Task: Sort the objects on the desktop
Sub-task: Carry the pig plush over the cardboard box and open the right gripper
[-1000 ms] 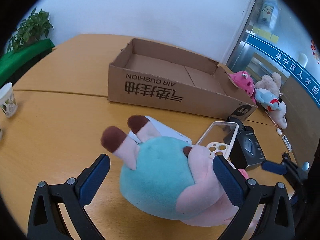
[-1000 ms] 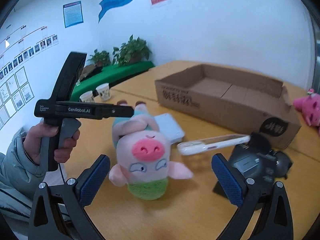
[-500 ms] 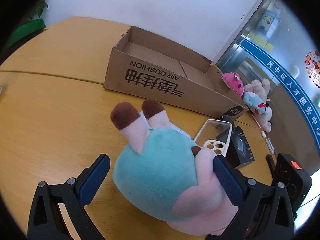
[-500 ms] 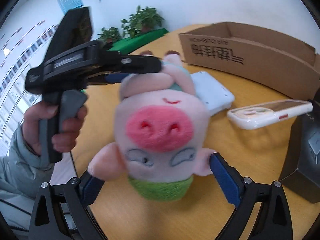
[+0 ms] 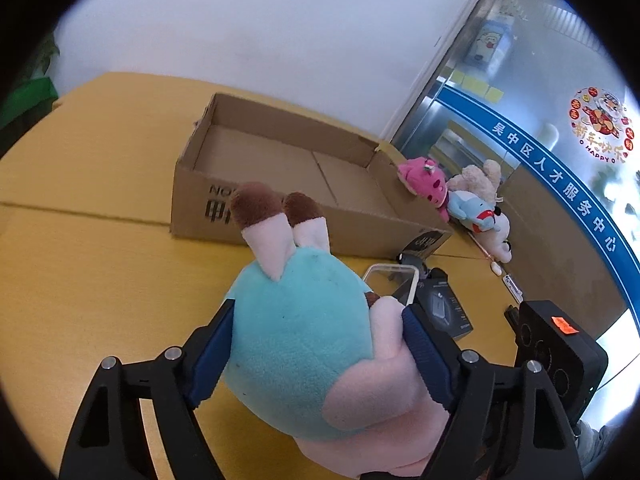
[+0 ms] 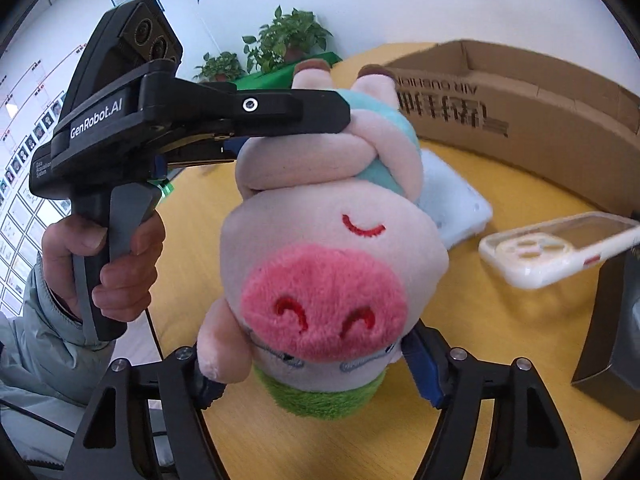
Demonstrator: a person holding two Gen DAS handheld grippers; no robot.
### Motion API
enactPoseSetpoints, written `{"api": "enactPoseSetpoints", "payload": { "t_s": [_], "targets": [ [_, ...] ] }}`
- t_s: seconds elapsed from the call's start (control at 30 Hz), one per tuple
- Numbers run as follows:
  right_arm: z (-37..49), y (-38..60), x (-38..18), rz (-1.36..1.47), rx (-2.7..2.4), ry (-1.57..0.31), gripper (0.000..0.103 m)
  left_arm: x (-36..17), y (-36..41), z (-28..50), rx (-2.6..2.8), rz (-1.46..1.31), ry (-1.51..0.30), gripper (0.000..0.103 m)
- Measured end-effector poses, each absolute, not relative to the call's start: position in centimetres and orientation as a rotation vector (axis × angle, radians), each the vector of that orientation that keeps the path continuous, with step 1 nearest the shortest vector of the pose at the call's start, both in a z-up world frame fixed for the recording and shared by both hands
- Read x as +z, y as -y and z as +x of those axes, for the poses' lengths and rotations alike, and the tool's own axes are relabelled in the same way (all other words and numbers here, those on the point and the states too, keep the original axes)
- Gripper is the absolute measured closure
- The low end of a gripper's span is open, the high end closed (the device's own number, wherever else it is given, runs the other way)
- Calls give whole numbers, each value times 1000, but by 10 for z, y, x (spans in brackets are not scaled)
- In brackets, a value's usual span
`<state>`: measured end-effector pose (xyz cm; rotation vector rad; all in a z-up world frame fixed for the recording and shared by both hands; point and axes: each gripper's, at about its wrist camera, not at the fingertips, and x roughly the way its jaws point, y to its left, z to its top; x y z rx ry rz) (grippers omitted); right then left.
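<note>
Grasping is the step in hand: both grippers are taking hold of the soft pink plush pig with the teal body and brown-tipped feet (image 5: 304, 320), the first of the loose things to go, by my reading, into the open brown cardboard box (image 5: 280, 168) that stands toward the far edge of the yellow wooden desk (image 5: 80, 264).

On the left, the left gripper (image 5: 316, 344) has the pig's teal body between its blue pads (image 5: 208, 360); its jaws are closing, fairly wide apart, and both pads already press into the plush. In the right wrist view a bare hand (image 6: 104, 264) in a pale padded sleeve grips that tool's black pistol handle, its upper finger lying level across the top of the toy.

Further right, the right gripper (image 6: 316, 364) comes at the pig from the face side, pointing down at the desk. Its jaws are closing too, with the head between them; the right pad touches the cheek, while the left pad is mostly hidden behind the pig's ear, so how firm that side is I cannot tell.

Beside the pig lie a pale blue flat case (image 6: 452, 208) and a clear white-rimmed phone case (image 6: 556, 252), with a dark box (image 5: 444, 312) near the desk's right edge.

Next the pair must squeeze evenly, lift together and carry the toy over the box's near wall without snagging its feet.
</note>
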<state>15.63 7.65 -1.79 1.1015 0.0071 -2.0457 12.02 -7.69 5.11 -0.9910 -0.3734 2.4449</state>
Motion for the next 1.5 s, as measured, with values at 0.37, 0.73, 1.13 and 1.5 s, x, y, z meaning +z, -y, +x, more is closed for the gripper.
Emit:
{"api": "enactPoseSetpoints", "payload": {
  "t_s": [0.37, 0.73, 1.13, 1.5],
  "targets": [
    [91, -85, 95, 839, -2240, -17, 31, 180, 55, 42, 2487, -617, 166, 22],
    [-32, -101, 180, 704, -2344, 68, 31, 247, 55, -88, 2475, -522, 15, 22],
    [-184, -76, 99, 932, -2259, 317, 31, 145, 48, -252, 2506, -929, -40, 22],
    [-232, -47, -14, 1266, -2061, 446, 23, 30, 47, -314, 2440, -1323, -97, 25]
  ]
}}
